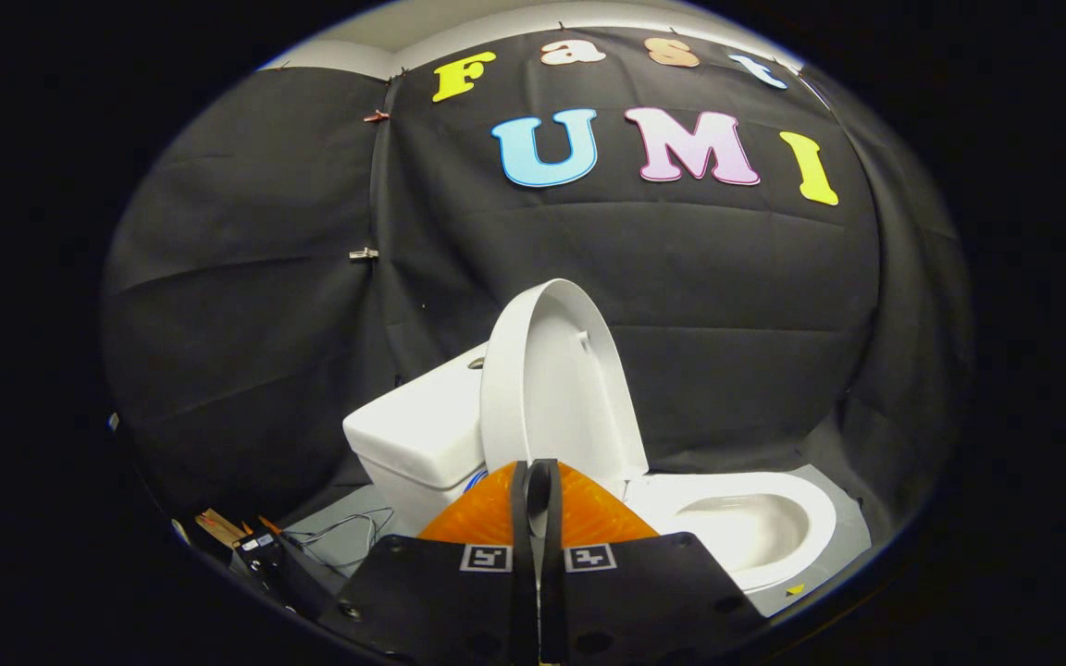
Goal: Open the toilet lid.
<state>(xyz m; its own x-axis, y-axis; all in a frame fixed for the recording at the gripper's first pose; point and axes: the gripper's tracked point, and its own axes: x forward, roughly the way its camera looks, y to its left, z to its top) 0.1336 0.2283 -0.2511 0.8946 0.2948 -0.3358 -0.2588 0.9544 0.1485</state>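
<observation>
Gripper view looks along the two fingers toward a white toilet (737, 527) standing against the black cloth wall (727, 314) of the booth. Gripper (539, 490) sits low in front, its fingers pressed nearly together w/ just a thin slit between them, nothing pinched. Each finger carries a small square marker (486, 558) near its base (the second one is on the other side of the slit).

Toilet lid (556, 379) is raised, standing close to upright and leaning back toward the tank (422, 430), its inner face turned toward the bowl. Lid's lower edge is just beyond the fingertips; whether they touch it I cannot tell, since the fingers cover that spot. A small bump shows on the lid's inner face near its upper part. Seat ring (820, 523) lies flat around the open bowl (746, 532), which is off to the right of the fingers and ahead of them.

Tank is behind and left of the lid, w/ a flush button (476, 363) on its top surface, partly hidden by the lid's rim. Toilet rests on a grey floor mat (852, 536) (a small yellow mark lies at its near right edge).

Left of the fingers, on the floor by the tank, thin cables (348, 529) trail toward a dark device (260, 546), w/ a wooden piece (218, 527) beside it. Metal clips (364, 252) pin the cloth at the seam, one higher up and one lower.
</observation>
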